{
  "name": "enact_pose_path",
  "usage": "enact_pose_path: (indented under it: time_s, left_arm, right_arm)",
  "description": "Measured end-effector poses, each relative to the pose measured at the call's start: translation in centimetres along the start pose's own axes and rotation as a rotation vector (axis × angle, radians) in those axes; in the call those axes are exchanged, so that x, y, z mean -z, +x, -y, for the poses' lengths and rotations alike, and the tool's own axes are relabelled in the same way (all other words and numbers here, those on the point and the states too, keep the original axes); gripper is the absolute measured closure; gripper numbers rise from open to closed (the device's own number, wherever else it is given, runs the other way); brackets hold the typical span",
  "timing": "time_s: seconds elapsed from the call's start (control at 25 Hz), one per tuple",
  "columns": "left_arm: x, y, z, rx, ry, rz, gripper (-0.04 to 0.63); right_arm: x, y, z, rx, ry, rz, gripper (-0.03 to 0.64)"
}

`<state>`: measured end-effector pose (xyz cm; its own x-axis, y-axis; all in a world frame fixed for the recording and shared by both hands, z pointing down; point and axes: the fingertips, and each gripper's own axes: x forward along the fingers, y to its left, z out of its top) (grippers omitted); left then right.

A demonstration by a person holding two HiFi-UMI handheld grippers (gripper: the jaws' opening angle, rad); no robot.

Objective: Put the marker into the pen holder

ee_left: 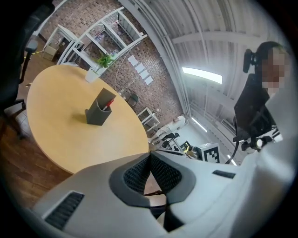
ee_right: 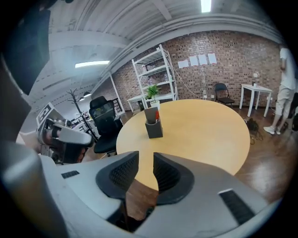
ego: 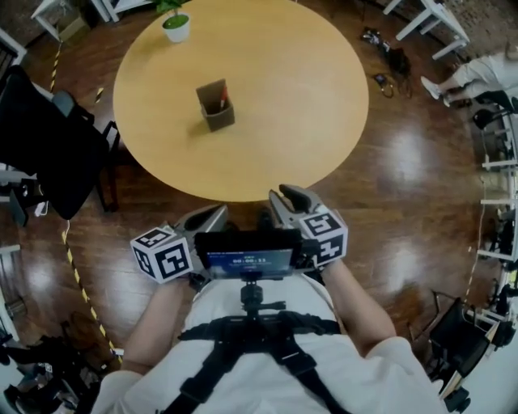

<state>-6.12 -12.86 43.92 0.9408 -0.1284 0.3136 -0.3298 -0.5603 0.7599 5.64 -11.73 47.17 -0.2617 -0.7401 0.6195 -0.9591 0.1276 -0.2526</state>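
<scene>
Looking straight down, we have the person's chest harness (ego: 251, 340) nearest the camera, and a small lit screen (ego: 248, 260) mounted just ahead of it. Flanking that screen are both tools, held close to the body just short of the round wooden table's (ego: 307, 97) near edge.

The left gripper (ee_left: 150, 155) is clenched: its own view shows the two dark pads meeting at the tips, with nothing caught between them. The right gripper (ee_right: 145, 158) is released, its jaws standing apart with a clear gap. Only floor and the table edge show through that gap, so it is empty. Each gripper carries its marker cube, the left one at the lower left of the screen and the right one at the screen's right.

Out on the table, well apart from both grippers, sits the dark grey pen holder (ego: 217, 105), upright and a little left of centre. And there is the red marker (ee_right: 157, 116), standing inside the holder with its tip poking above the low front wall.

Further back, a small potted plant (ego: 176, 23) in a white pot stands at the table's far edge. A black office chair (ego: 40, 137) stands off to the left. White shelving (ee_right: 156, 74) lines the brick wall (ee_right: 233, 51) behind, and another person (ee_right: 285, 93) stands at the far right.
</scene>
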Motion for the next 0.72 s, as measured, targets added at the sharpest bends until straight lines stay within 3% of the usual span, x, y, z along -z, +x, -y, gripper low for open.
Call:
enact_pose_path:
  time_s: [0.28, 0.72]
  left_arm:
    - [3.8, 1.0, 2.2, 0.018, -0.007, -0.046, 0.598]
    - [9.5, 2.3, 7.4, -0.034, 0.027, 0.011, 0.598]
  right_arm:
    - [5.1, -2.8, 0.8, 0.011, 0.052, -0.059, 0.509]
    - [9.6, -8.4, 1.7, -0.064, -0.001, -0.047, 0.509]
